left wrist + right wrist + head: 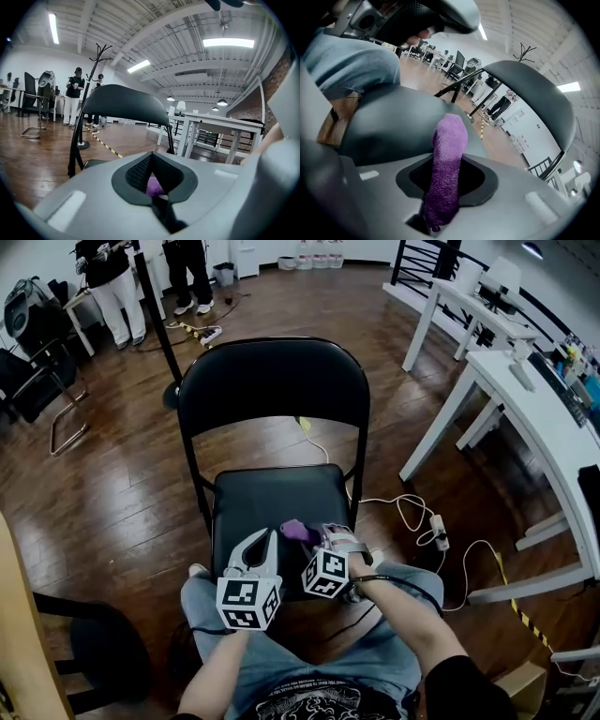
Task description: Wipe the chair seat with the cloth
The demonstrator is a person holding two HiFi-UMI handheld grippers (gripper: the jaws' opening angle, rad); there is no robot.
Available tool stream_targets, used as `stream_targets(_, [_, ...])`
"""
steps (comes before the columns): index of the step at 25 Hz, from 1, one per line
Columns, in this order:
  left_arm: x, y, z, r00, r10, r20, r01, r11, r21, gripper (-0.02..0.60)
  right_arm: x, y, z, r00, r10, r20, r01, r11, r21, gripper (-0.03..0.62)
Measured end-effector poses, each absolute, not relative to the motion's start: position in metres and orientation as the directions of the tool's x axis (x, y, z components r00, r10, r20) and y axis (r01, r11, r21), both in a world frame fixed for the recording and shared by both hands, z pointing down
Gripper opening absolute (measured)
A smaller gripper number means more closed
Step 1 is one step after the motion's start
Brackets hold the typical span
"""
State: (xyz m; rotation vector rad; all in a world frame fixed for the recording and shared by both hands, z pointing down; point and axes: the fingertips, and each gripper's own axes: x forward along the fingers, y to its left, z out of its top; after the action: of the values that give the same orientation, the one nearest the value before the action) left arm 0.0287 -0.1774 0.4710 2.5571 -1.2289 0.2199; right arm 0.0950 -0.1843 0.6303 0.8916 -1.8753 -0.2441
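Where the right gripper (440,206) closes its fingers (497,187), they are clamped on a purple cloth (449,154) with no gap showing beside it. The cloth stands out from the grip as a narrow roll. Its long axis runs along the jaws, and its free rounded end points away from the gripper, over the chair seat (384,122).

From the head view the cloth (296,531) sits above the near edge of the seat (272,493), a little right of the middle, with its free end aimed left and far. It appears to hover just over the seat rather than press on it — the angle is too steep to be sure.

The left gripper (157,199) has its jaws drawn together, empty; a sliver of purple shows beyond the notch between them. It rests just left of the right gripper (314,538) at the seat's near edge — the left gripper (261,542) points far, toward the chair back (272,381). Both marker cubes lie over the person's knees.
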Motion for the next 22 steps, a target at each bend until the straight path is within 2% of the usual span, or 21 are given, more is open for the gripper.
stream_targets(14, [0.047, -0.16, 0.464, 0.652, -0.718, 0.243, -0.758, -0.622, 0.195, 0.005, 0.064, -0.066, 0.628, -0.318, -0.616, 0.721, -0.459, 0.765, 0.451, 0.112])
stream_targets(22, [0.049, -0.159, 0.465, 0.657, -0.712, 0.248, -0.754, -0.627, 0.198, 0.005, 0.057, -0.053, 0.63, -0.332, -0.6, 0.728, -0.446, 0.78, 0.439, 0.111])
